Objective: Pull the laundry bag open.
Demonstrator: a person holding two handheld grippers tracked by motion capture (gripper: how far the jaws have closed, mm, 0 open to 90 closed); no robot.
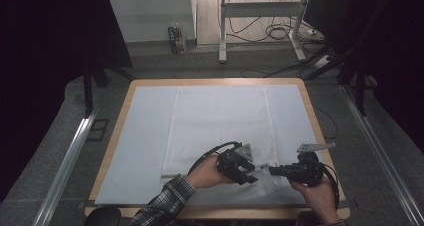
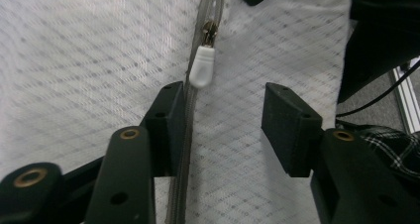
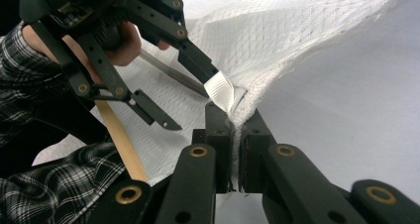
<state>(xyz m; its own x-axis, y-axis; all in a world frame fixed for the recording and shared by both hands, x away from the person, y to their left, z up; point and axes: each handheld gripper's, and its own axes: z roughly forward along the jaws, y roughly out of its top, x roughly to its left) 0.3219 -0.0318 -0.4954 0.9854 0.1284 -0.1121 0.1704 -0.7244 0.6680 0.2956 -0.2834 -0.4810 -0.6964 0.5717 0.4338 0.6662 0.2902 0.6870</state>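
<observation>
Zipper pull [image 2: 204, 64] sitting on the white mesh bag [image 1: 220, 121], near edge of the table [image 1: 120, 116], not grabbed yet. Left gripper [image 2: 223, 120] wide open just short of it (holding nothing). Right gripper [image 3: 233, 130] clamped on the bag's corner. Probably zipping left to do.

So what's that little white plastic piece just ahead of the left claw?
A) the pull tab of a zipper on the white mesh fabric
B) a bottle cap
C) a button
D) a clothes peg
A: in the left gripper view the white pull tab hangs from a slider on the zipper that runs down the white mesh fabric, just beyond the open left claw.
</observation>
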